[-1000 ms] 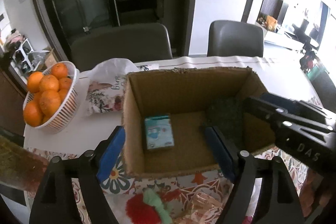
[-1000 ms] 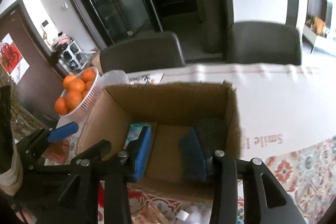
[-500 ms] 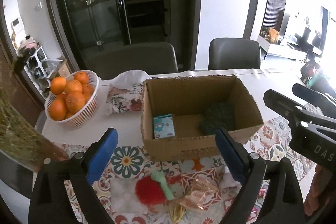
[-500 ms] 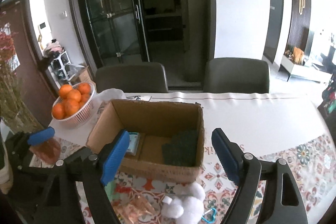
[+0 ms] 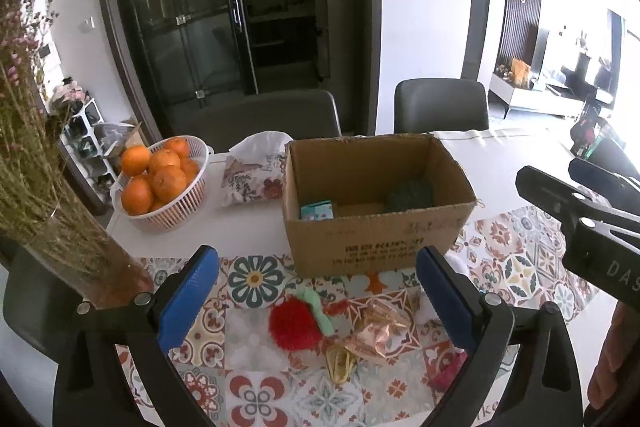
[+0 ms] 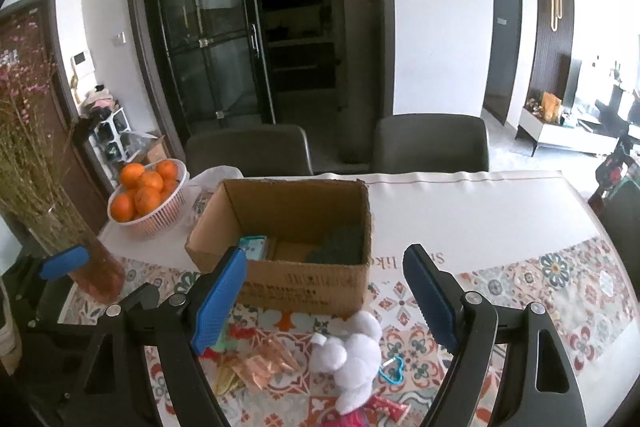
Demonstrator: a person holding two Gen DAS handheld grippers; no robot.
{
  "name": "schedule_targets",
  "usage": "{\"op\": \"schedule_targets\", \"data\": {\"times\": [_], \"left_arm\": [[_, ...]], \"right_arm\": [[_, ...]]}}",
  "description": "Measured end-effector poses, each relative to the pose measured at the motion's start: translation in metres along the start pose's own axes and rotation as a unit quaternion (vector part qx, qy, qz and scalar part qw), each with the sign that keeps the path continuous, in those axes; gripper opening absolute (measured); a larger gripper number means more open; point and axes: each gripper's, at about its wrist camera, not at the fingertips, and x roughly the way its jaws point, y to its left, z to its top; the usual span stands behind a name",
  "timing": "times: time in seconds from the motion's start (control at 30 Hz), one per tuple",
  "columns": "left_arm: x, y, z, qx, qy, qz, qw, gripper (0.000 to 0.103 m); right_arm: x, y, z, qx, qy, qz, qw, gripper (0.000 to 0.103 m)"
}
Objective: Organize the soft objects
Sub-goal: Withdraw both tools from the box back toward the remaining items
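A patterned table [image 6: 560, 267] is seen, with an open cardboard box [image 6: 304, 283] standing at about 12 o'clock from both grippers; its long axis runs from 9 to 3 o'clock, its opening faces up, and a dark green pad [image 6: 340, 247] and a small teal packet [image 5: 316, 211] are already held inside. A basket of oranges [image 5: 160, 183] is set at 10 o'clock, well apart from the work. Just before the box the loose soft things are spread: a white plush toy [image 6: 352, 355], whose long axis appears to run from 12 to 6 o'clock, though its lower end is cut off by the frame edge; a red pompom [image 5: 292, 323] with a green tail pointing toward 1 o'clock; and crumpled copper wrapping [image 5: 376, 327] touching it at 3 o'clock. The left gripper [image 5: 316, 299] and the right gripper [image 6: 324, 299] are both spread wide, and nothing is held by either. A snag is likely if the pompom is pinched together with the wrapping, since both would be lifted; the box could also be nudged by a low approach.
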Motion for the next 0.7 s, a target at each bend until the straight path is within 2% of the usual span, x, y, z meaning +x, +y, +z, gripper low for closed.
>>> {"op": "schedule_targets", "data": {"times": [0.37, 0.7], "left_arm": [[-0.010, -0.011, -0.031, 0.012, 0.014, -0.014, 0.9997, 0.101], [0.003, -0.015, -0.068, 0.006, 0.055, -0.027, 0.9981, 0.101]], "right_arm": [[-0.021, -0.006, -0.038, 0.022, 0.016, -0.014, 1.000, 0.082], [-0.021, -0.008, -0.077, 0.034, 0.047, -0.022, 0.998, 0.082]]}}
